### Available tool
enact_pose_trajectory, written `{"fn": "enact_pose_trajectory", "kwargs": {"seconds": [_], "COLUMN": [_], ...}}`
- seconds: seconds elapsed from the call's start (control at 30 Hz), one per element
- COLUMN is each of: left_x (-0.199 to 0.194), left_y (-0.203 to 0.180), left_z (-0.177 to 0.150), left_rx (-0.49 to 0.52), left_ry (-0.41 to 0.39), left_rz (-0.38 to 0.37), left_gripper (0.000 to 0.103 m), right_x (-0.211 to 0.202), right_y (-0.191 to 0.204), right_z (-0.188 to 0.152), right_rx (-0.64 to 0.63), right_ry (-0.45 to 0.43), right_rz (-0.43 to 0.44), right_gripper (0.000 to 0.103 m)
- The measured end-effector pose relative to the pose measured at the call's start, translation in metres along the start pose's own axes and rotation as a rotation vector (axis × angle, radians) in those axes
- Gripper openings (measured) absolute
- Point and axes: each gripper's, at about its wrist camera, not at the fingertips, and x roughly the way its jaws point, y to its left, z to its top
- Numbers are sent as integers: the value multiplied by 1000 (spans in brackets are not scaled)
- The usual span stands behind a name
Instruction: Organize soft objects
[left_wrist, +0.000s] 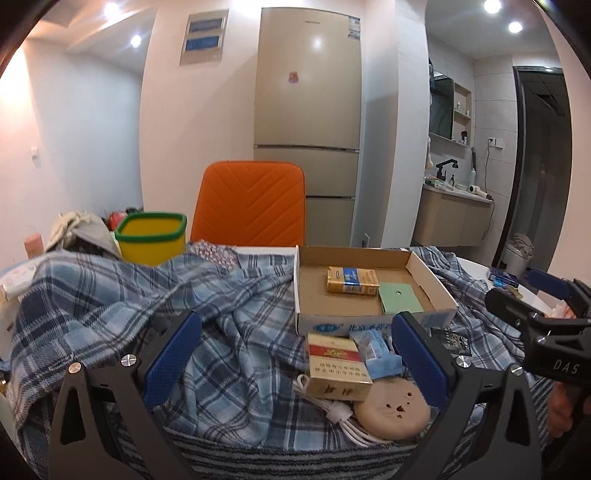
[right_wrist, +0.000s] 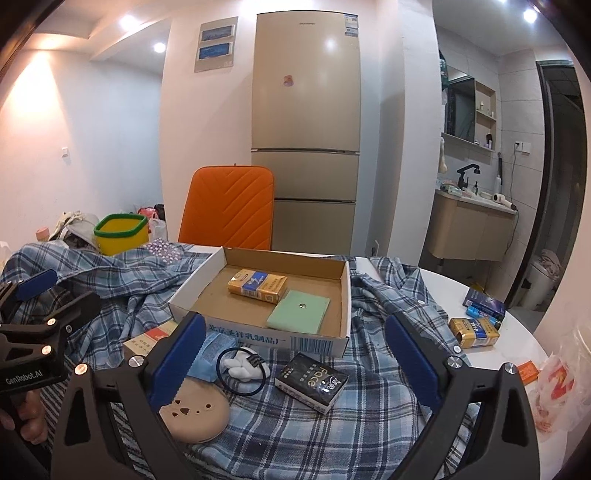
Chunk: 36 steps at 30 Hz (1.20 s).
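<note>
A blue plaid cloth (left_wrist: 110, 295) (right_wrist: 369, 406) is crumpled over the table. On it stands a shallow cardboard box (left_wrist: 369, 325) (right_wrist: 258, 336) holding a yellow pack (left_wrist: 351, 280) (right_wrist: 257, 285) and a green pad (left_wrist: 400, 297) (right_wrist: 299, 309). In front of the box lie a red-and-gold pack (left_wrist: 334, 365), a blue mask packet (left_wrist: 375, 350) (right_wrist: 210, 350), a tan round cushion (left_wrist: 393, 410) (right_wrist: 195, 413), a black hair tie with a white piece (right_wrist: 242, 365) and a black "Face" box (right_wrist: 312, 382). My left gripper (left_wrist: 295, 354) is open and empty over these. My right gripper (right_wrist: 293, 354) is open and empty above the cloth.
A yellow bin with green rim (left_wrist: 151, 236) (right_wrist: 122, 234) stands at the back left beside piled clothes (left_wrist: 77, 229). An orange chair (left_wrist: 255, 203) is behind the table. Another yellow pack (right_wrist: 474, 332), dark boxes (right_wrist: 484, 301) and a plastic bag (right_wrist: 557, 391) lie at the right edge.
</note>
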Motion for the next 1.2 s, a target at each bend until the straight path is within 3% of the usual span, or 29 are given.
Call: {"fn": "enact_pose_trajectory", "kwargs": {"seconds": [0.1,0.17,0.33,0.5,0.6,0.9,1.2], "left_x": [0,1,7,21,29,31,28], "left_y": [5,7,17,23,24,27,21], "left_z": [-3,-6,-12,-17,-21,-23,-24], "left_rx": [-10,-1,-10,-32,-37,-57,-25], "left_ry": [24,38,88,172,213,239,228], "left_rz": [3,17,37,23,9,-14,-32], "left_gripper": [102,102,102,89,87,87,87], "right_x": [5,13,24,42,52,79,102], "right_y": [5,12,25,31,34,58,65], "right_z": [1,1,-1,-12,-21,-45,-59], "right_rx": [4,2,-4,-10,-18,-59,-70], "right_ry": [28,74,104,184,239,443,571], "right_rz": [52,105,130,160,187,387,387], "right_gripper": [99,93,92,91,90,90,90]}}
